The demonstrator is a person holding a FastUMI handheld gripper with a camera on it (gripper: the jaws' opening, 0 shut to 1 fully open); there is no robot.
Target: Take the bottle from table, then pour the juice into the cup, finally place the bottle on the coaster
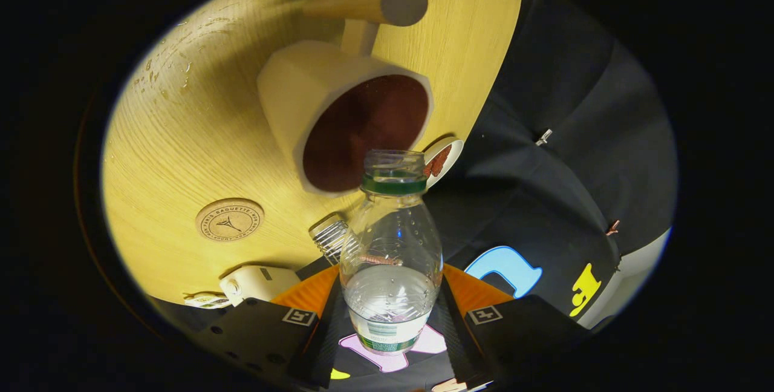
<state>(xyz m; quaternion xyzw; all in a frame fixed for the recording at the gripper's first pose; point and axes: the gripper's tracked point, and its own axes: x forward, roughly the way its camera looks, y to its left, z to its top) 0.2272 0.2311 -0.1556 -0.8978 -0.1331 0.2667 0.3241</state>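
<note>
The gripper (390, 319) clamps both fingers on a clear plastic bottle with a green neck ring (390, 259) at lower centre, uncapped, clear liquid low inside. Its mouth meets the cream mug with dark-red interior (344, 114) above. A round wooden coaster (230, 219) lies at left on the yellow wooden table (181, 126).

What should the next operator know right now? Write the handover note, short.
Gripper: shut on the bottle, one finger on each side of its lower body.
Bottle: uncapped, lifted off the table, mouth aimed toward the cup; clear liquid sits in its lower part.
Cup: white with a dark inside, on the table just beyond the bottle mouth.
Coaster: round, bare, on the table beside the cup.
Done: bottle picked up.
Left: no stream visible, so pour into the cup, then set the bottle on the coaster.
</note>
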